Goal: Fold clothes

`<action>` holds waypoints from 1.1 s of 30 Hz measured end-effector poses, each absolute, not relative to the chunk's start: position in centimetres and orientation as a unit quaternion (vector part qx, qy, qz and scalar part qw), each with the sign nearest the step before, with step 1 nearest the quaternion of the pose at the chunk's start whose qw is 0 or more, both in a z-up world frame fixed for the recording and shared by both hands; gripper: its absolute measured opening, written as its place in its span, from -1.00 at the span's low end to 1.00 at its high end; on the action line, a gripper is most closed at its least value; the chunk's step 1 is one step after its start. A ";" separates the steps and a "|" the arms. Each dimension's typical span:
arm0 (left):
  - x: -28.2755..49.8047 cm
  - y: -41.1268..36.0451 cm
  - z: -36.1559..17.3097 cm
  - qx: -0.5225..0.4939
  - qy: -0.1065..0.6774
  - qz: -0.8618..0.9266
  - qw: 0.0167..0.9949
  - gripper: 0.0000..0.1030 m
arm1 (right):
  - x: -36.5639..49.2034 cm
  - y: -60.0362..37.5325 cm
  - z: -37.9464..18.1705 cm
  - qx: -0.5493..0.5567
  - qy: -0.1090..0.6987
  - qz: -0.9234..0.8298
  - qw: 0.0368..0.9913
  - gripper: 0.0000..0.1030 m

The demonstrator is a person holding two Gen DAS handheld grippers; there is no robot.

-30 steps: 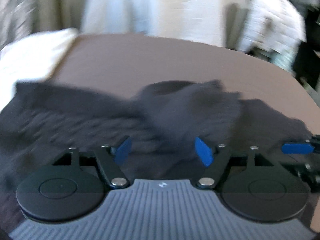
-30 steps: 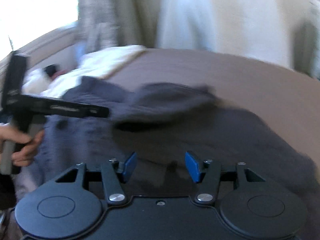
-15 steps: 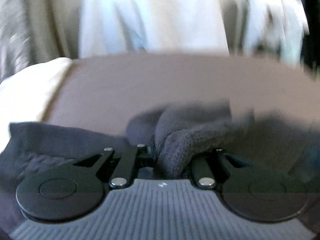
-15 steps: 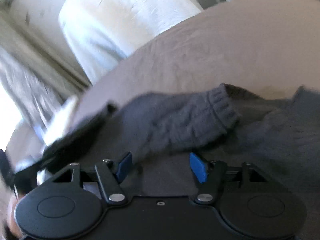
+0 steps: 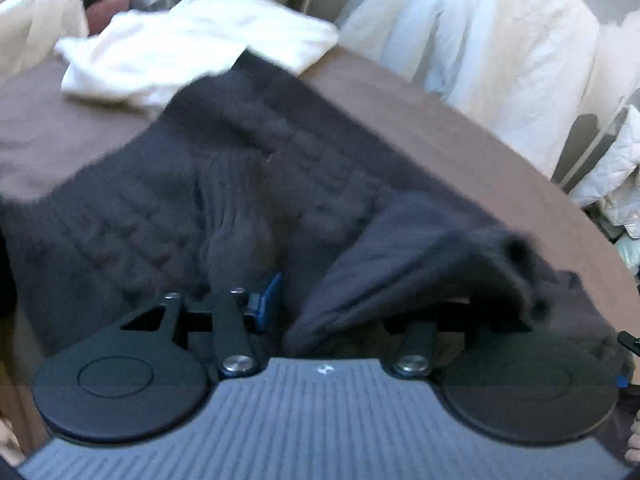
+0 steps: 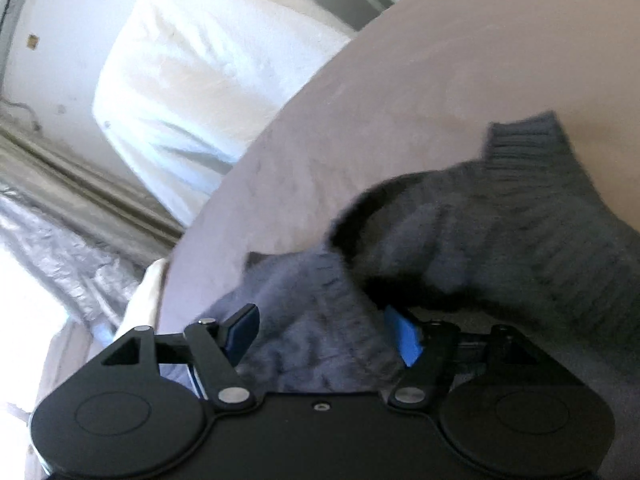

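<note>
While my left claw looks down across the brown bed, its jaws are opening, and a thick fold of the dark grey cable-knit sweater lies between them. That fold drapes over the right finger and hides its pad entirely; only the blue pad of the left finger shows, standing clear of the cloth beside it. From this I judge the knit is loose in the gap and not pinched.

My right claw is rolled to one side, so the bed tilts across its view. Its jaws are opening too, with both blue pads visible and well apart. A paler grey stretch of the sweater fills the space between them, lying against the inside of the right pad but not squeezed, while the left pad stands just off the cloth. Beyond the fingers a sleeve arches up and over, its ribbed cuff resting on the bare bed cover.

The sweater spreads over the near half of the bed in the left wrist view, its cable pattern facing up and a bunched ridge running through the middle. At its far edge it touches a crumpled white garment lying on the bed. Pale bedding or fabric stands behind the bed, blurred.
</note>
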State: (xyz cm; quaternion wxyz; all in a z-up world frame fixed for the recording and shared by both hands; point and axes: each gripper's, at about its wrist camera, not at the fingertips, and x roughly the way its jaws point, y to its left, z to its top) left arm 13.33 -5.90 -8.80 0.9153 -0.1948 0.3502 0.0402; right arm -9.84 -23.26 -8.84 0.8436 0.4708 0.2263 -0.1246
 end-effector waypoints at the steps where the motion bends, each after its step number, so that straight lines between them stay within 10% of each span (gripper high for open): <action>1: 13.6 -6.0 -8.3 -0.185 0.344 0.041 0.920 0.34 | -9.3 -23.3 -8.5 0.460 0.230 -0.115 0.850 0.52; 5: 14.4 -5.7 -8.2 -0.138 0.332 0.079 0.930 0.37 | -5.4 -25.2 -8.5 0.453 0.269 -0.057 0.848 0.63; 9: 12.9 -3.5 -8.3 -0.189 0.309 0.106 0.926 -0.77 | -1.4 -28.1 -10.8 0.525 0.303 0.021 0.795 0.66; 12: 12.6 -2.8 -8.8 -0.209 0.303 0.106 0.924 -0.81 | -1.5 -29.5 -9.7 0.554 0.264 -0.024 0.789 0.34; 14: 12.6 -2.8 -9.1 -0.231 0.307 0.090 0.919 -0.81 | -2.1 -29.7 -8.2 0.531 0.241 -0.069 0.809 -0.61; 21: 13.1 -4.5 -10.7 -0.202 0.340 0.070 0.916 -0.80 | -1.7 -28.7 -8.2 0.379 0.287 -0.126 0.871 -0.75; 29: 13.2 -3.7 -11.0 -0.205 0.365 0.062 0.906 -0.74 | -1.7 -29.9 -7.9 0.457 0.308 -0.132 0.824 -0.67; 33: 13.2 -5.1 -10.7 -0.147 0.373 0.048 0.915 -0.53 | -3.1 -30.3 -7.7 0.454 0.355 -0.131 0.807 -0.35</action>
